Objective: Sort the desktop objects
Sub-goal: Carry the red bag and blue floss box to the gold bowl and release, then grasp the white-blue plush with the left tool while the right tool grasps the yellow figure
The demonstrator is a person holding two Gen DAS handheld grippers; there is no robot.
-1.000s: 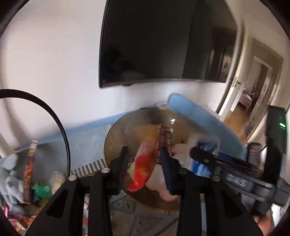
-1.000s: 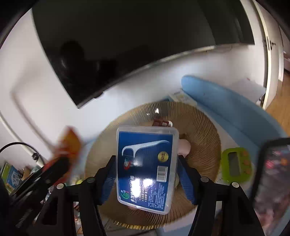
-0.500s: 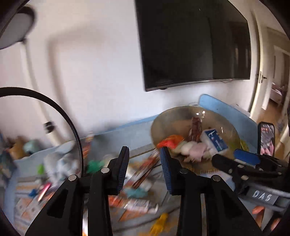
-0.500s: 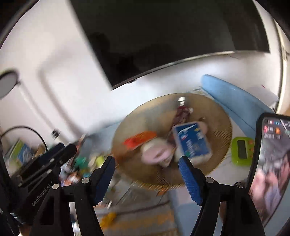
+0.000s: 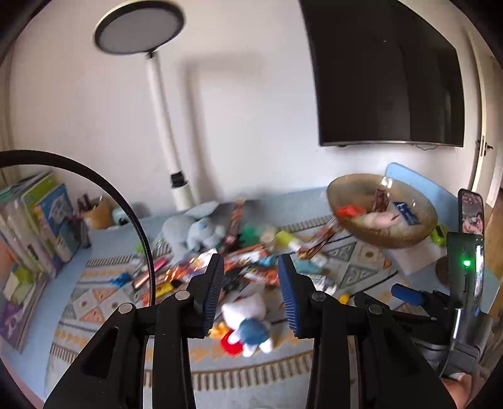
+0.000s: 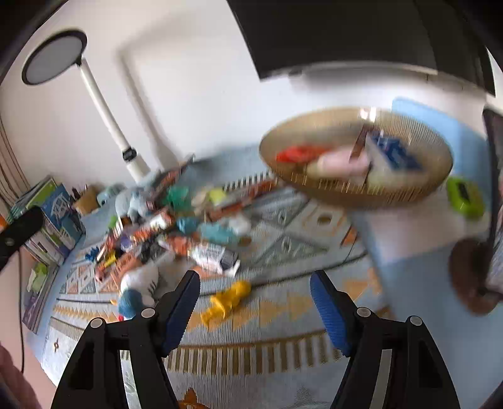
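Observation:
My left gripper point(image 5: 251, 283) is open and empty above a white and blue plush toy point(image 5: 248, 321), in front of a pile of snack packets point(image 5: 239, 264). My right gripper point(image 6: 256, 302) is also open and empty, its jaws wide, over a yellow toy point(image 6: 228, 302) on the patterned mat. The gold wire basket point(image 6: 361, 192) stands at the right, blurred, and holds an orange packet point(image 6: 298, 154), a pink item and a blue floss box point(image 6: 393, 151). The same basket point(image 5: 393, 239) shows at the right of the left wrist view.
A desk lamp point(image 5: 140, 28) rises behind the pile and books point(image 5: 37, 220) stand at the left edge. A green timer point(image 6: 465, 196) and a phone on a stand point(image 5: 470, 214) sit right of the basket. A dark screen hangs on the wall.
The left gripper let the orange packet go and the right gripper let the blue floss box go, both into the basket. Both grippers then swung left, away from the basket, toward the pile.

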